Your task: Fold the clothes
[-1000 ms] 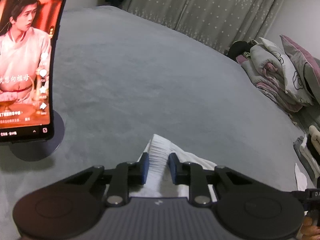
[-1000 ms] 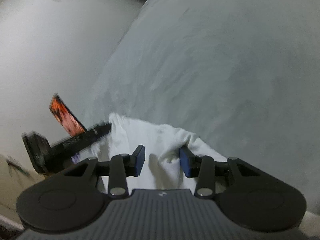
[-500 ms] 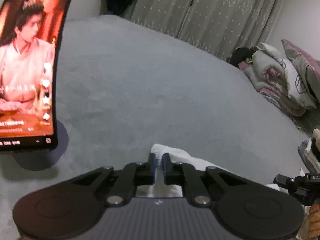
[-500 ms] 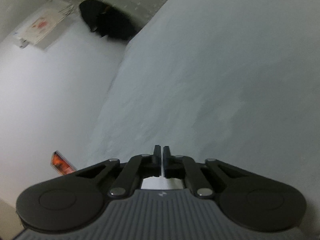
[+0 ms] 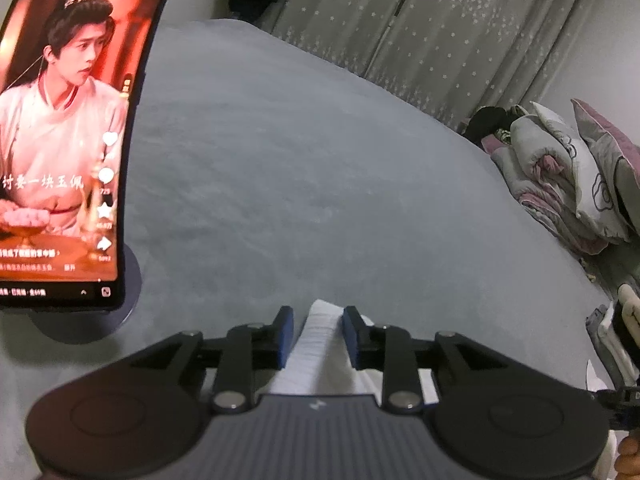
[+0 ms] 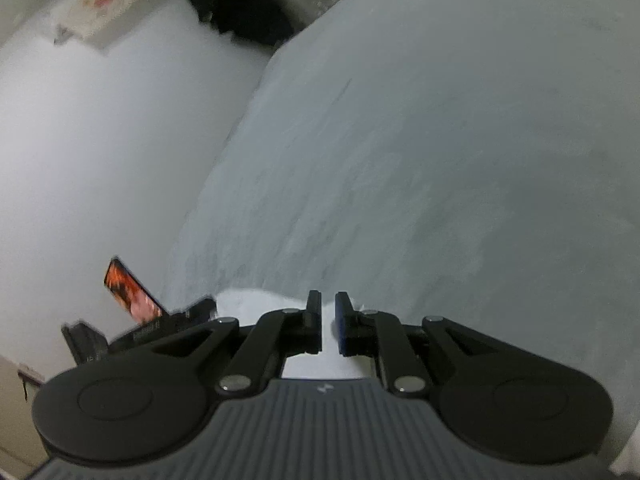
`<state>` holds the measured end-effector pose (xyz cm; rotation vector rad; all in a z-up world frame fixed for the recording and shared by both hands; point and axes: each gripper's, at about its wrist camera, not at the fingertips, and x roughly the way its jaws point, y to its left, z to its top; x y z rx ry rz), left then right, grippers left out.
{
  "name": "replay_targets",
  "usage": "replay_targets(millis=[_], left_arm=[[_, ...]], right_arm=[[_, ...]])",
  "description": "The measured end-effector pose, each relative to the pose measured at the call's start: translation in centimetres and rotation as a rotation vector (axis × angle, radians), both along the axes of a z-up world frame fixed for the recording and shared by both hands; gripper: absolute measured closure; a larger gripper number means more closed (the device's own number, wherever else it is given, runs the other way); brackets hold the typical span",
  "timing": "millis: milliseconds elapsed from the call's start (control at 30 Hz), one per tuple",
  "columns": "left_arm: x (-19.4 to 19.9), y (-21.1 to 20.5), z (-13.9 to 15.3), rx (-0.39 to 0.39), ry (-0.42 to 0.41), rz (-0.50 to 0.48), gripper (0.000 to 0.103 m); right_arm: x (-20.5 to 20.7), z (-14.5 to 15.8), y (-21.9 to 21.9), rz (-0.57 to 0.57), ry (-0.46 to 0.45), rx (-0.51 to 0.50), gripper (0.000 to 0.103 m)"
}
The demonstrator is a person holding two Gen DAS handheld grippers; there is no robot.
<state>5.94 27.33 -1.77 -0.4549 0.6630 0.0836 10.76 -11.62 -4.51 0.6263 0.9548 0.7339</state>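
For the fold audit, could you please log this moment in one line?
left gripper: opening, white ribbed cloth between jaws | right gripper: opening over cloth | surface: grey bed cover

Lit phone (image 5: pixel 60 132) on stand; bedding pile (image 5: pixel 568 184); starred curtains (image 5: pixel 420 28).

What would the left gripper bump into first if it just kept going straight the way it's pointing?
Probably the white garment, whose ribbed fold already lies between the opening jaws of the left gripper. Past that, the grey bed cover; depth is hard to judge.
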Motion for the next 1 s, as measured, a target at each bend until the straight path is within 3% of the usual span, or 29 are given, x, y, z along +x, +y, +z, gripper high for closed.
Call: replay_targets(millis=[433,533,667,933,1000], left_arm=[[0.8,-0.1,-0.2,0.019,0.023,-0.019,0.063],[1.0,-0.2,-0.5,0.021,0.036,-0.034,0.062],[1.2,-0.4,-0.8,0.022,0.05,-0.036,0.062],[1.8,-1.1,-1.4,0.044,0.054,-0.045,0.063],[1.9,-1.4,-1.5,0.057,0.051,-0.054,0.076]], right_arm=[[0.1,-1.0,0.4,0.13,0.034,-0.092,0.086],[0.1,-1.1,0.4,0.139,0.032,-0.098,0.062],[0.1,-1.3,0.3,0.145,0.031,-0.096,0.062],[1.7,-3.2,2.6,0.131,0.087,0.008,0.062],[2.0,-3.3,2.7,0.098,0.089,0.036,0.064]])
